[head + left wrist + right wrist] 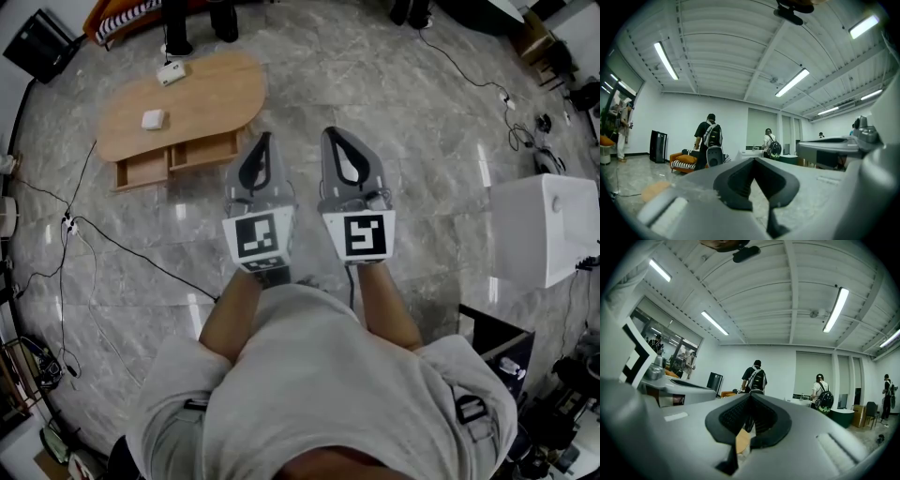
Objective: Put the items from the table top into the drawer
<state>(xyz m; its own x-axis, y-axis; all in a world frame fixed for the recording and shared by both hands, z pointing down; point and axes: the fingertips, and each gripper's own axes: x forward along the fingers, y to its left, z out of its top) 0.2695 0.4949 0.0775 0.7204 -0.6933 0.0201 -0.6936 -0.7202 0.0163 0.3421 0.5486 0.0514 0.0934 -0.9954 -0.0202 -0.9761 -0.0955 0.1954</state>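
White items on table too small to identify, well beyond left gripper, right gripper: jaws together, empty.

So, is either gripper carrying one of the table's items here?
No: the left gripper and right gripper are shut with nothing between the jaws, and both white items lie on the table.

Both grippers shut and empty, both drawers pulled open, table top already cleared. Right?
Not cleared. The head view shows two things on the wooden table: a white item near its middle and a white box at its far edge. The rest holds: left gripper and right gripper shut and empty, both drawers open.
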